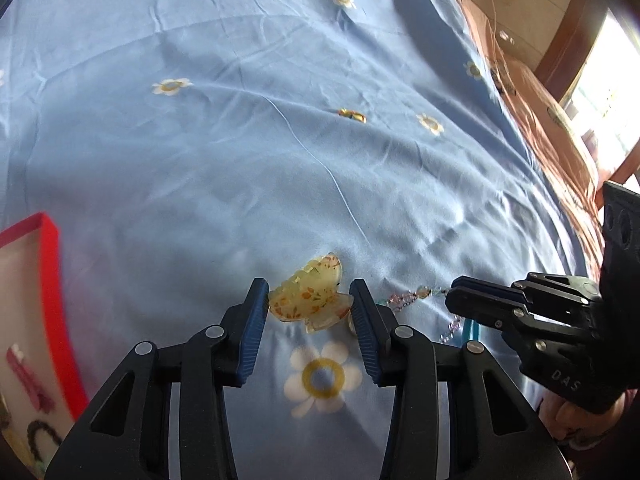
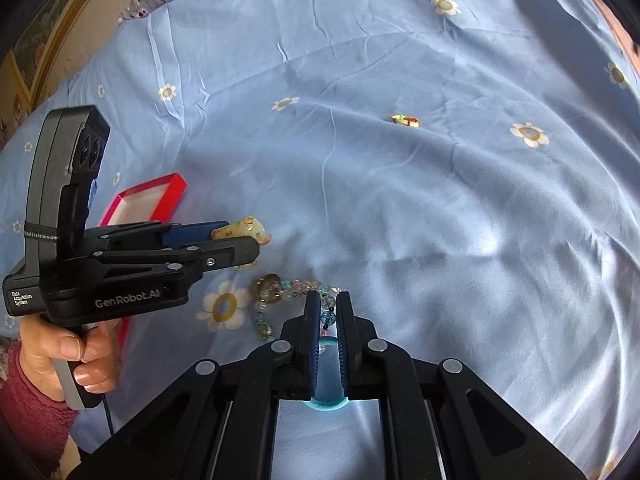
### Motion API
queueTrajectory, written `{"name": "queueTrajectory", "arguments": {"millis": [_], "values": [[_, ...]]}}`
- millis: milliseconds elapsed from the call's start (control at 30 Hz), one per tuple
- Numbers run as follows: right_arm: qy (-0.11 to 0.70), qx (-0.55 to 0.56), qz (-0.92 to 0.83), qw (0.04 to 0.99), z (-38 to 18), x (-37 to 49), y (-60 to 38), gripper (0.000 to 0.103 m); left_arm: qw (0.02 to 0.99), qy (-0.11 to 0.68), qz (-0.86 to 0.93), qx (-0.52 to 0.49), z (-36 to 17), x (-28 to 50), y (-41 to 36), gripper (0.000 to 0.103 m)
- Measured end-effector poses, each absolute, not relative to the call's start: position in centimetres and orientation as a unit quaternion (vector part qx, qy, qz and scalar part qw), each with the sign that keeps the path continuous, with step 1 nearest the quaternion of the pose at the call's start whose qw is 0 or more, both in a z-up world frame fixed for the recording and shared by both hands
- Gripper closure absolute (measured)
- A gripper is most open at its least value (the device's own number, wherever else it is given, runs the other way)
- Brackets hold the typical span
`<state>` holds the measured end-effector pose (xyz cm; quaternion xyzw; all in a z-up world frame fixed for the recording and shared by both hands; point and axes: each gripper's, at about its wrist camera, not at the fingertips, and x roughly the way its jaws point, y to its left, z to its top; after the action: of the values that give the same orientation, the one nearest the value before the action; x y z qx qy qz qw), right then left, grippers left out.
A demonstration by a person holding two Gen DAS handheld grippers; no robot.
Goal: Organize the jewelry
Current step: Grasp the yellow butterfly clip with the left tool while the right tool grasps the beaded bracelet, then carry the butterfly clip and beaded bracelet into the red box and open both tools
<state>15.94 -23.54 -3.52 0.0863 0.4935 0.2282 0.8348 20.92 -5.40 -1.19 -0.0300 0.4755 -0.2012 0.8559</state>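
A yellow butterfly hair clip (image 1: 310, 298) lies on the blue flowered sheet between the jaws of my left gripper (image 1: 310, 300), which touch its wings on both sides. It also shows in the right wrist view (image 2: 244, 230). My right gripper (image 2: 329, 304) is shut on a beaded bracelet (image 2: 280, 292) of clear, pink and green beads, lying just right of the clip; the bracelet also shows in the left wrist view (image 1: 412, 296). A turquoise ring-shaped piece (image 2: 326, 402) lies under the right gripper. A small gold piece (image 1: 352, 115) lies farther off on the sheet.
A red-rimmed box (image 1: 52, 280) with hair clips inside sits at the left; it also shows in the right wrist view (image 2: 160, 196). The blue sheet (image 2: 460, 220) stretches ahead. A brown blanket (image 1: 552, 128) lines the bed's right side.
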Motion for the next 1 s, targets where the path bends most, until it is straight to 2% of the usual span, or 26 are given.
{"name": "queueTrajectory", "arguments": {"millis": [467,1000], "values": [[0.453,0.078,0.273,0.845,0.9,13.8,-19.9,0.096,0.882,0.436,-0.147,-0.107,2.1,13.9,2.1,0.063],[0.433,0.056,0.334,0.835,3.8,11.3,-13.5,0.096,0.897,0.403,-0.066,-0.167,3.0,6.7,11.5,0.063]]}}
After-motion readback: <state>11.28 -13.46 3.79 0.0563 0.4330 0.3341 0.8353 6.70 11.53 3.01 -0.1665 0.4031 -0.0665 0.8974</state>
